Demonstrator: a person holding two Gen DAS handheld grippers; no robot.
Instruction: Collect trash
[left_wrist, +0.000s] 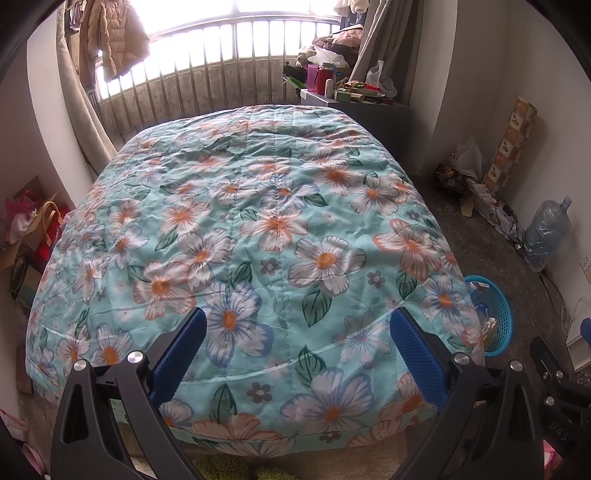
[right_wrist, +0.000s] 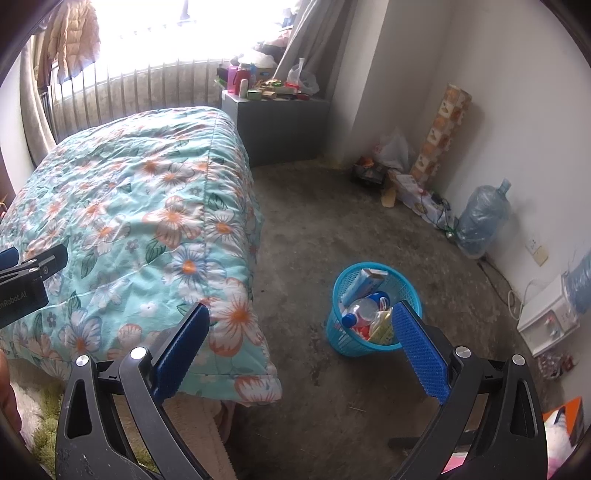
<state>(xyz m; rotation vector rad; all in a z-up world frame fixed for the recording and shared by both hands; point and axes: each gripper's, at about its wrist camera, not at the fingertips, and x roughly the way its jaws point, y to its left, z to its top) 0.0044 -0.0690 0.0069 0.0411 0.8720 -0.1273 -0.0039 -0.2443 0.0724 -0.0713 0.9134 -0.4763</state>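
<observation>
A blue plastic waste basket (right_wrist: 343, 339) stands on the floor right of the bed, holding a blue carton (right_wrist: 364, 282), a clear bottle (right_wrist: 364, 308) and wrappers. The left wrist view shows the same basket (left_wrist: 500, 321) at the bed's right corner. My left gripper (left_wrist: 299, 317) hovers open over the foot of the floral quilt (left_wrist: 258, 229), with nothing between its blue pads. My right gripper (right_wrist: 301, 314) is open and empty above the floor, its right pad in front of the basket. The left gripper's body (right_wrist: 29, 280) shows at the left edge of the right wrist view.
A grey cabinet (right_wrist: 280, 129) with bottles and boxes stands by the window. Along the right wall are a plastic bag (right_wrist: 393, 149), a patterned roll (right_wrist: 439, 133), a water jug (right_wrist: 482, 221), cables and a white appliance (right_wrist: 546, 314). A green rug (right_wrist: 51, 410) lies under the bed's foot.
</observation>
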